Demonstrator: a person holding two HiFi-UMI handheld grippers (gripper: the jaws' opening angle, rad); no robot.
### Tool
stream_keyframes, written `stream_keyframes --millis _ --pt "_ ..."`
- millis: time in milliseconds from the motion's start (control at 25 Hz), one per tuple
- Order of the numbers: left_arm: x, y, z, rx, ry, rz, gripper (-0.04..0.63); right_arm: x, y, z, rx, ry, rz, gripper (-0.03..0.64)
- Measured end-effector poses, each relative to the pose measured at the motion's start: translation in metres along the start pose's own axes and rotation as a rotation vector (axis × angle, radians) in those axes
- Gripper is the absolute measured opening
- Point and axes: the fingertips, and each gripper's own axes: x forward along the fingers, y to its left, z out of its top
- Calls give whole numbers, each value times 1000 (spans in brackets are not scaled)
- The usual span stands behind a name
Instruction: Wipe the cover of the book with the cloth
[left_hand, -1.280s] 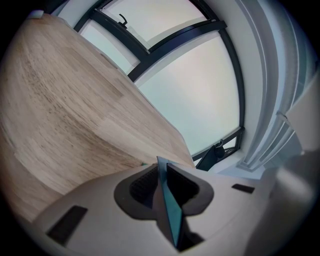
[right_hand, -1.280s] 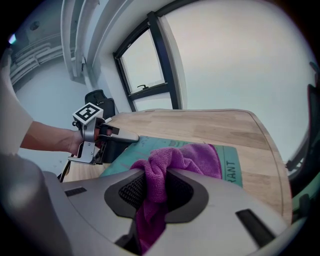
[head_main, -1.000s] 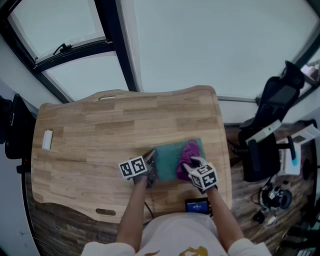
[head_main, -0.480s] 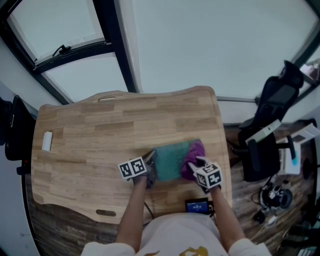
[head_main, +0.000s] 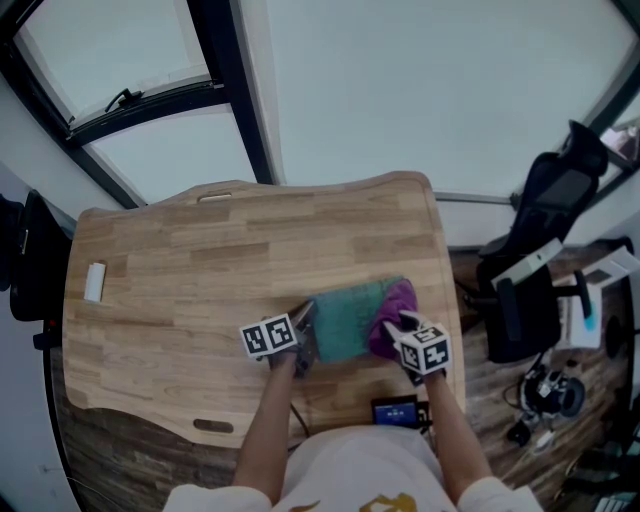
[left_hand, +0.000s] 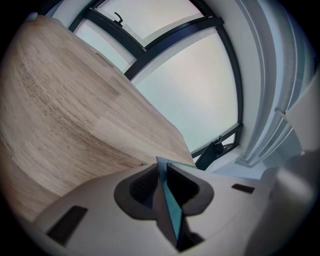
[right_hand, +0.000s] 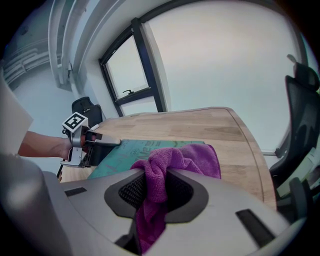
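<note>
A teal book (head_main: 343, 320) lies flat on the wooden table (head_main: 200, 260), near its front right. My left gripper (head_main: 302, 338) is shut on the book's left edge; in the left gripper view the thin teal cover (left_hand: 169, 202) sits clamped between the pads. A purple cloth (head_main: 394, 312) rests on the right end of the cover. My right gripper (head_main: 402, 330) is shut on that cloth. In the right gripper view the cloth (right_hand: 186, 159) bunches up between the pads and spreads onto the book (right_hand: 131, 150), with the left gripper (right_hand: 95, 144) at the far edge.
A small white object (head_main: 94, 281) lies at the table's left side. A dark device (head_main: 395, 410) sits by the front edge, close to the person's body. A black office chair (head_main: 540, 260) stands right of the table. Window frames run behind.
My right gripper has slid the purple cloth rightwards across the cover, toward the book's right edge. The left gripper and the book have stayed put.
</note>
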Motion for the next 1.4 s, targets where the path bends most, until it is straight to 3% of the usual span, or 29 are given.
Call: stream_keyframes --millis 360,1400 --pt "0 1 0 5 0 1 57 -1 -11 -3 47 -10 -37 77" --pt "-1 -2 -2 4 3 3 57 14 -26 24 55 7 -80 77"
